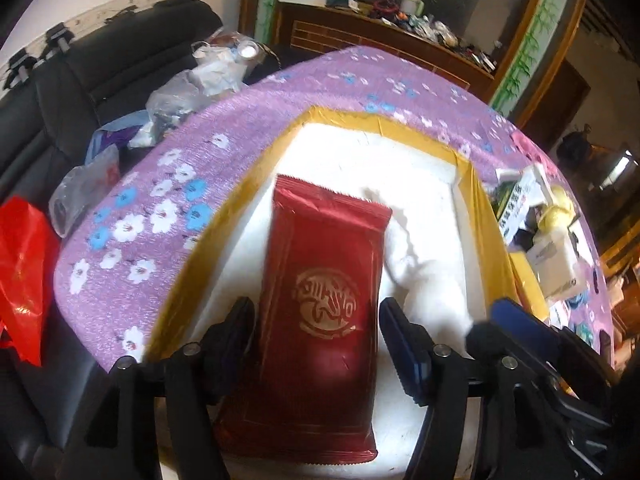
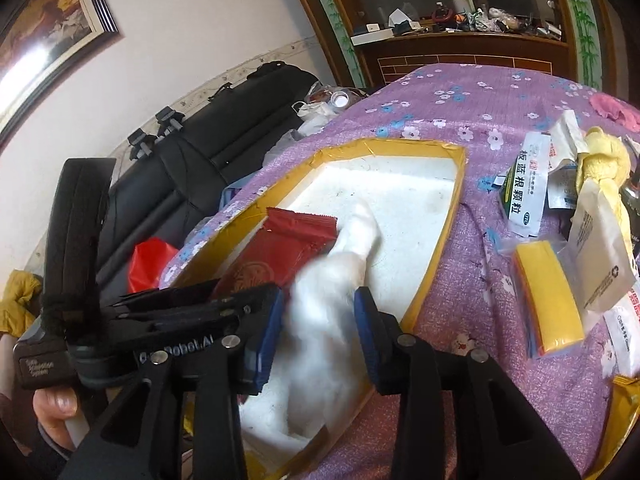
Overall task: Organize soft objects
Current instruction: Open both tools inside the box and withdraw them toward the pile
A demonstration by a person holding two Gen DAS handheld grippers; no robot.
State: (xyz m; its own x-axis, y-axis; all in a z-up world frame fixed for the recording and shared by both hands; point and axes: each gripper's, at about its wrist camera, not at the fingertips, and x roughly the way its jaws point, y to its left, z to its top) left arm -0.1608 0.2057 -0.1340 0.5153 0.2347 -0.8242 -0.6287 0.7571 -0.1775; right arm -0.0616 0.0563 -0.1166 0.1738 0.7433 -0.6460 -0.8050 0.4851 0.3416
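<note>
A red foil packet [image 1: 320, 304] with a gold emblem lies between the fingers of my left gripper [image 1: 318, 340], over the white foam box [image 1: 420, 168] with yellow-taped rim. The jaws touch the packet's sides. The packet also shows in the right wrist view [image 2: 280, 248]. My right gripper [image 2: 318, 332] stands over the same box [image 2: 400, 200], its blue-padded jaws on either side of a white soft cloth [image 2: 328, 304]. The cloth shows in the left wrist view [image 1: 424, 264] beside the packet.
A purple flowered tablecloth [image 2: 460, 92] covers the table. To the right lie a medicine sachet [image 2: 524, 184], a yellow sponge pack [image 2: 548, 300], a yellow cloth [image 2: 604, 160] and paper packets. A black sofa [image 1: 80, 92] with plastic bags stands left; a red bag [image 1: 24, 272] is near.
</note>
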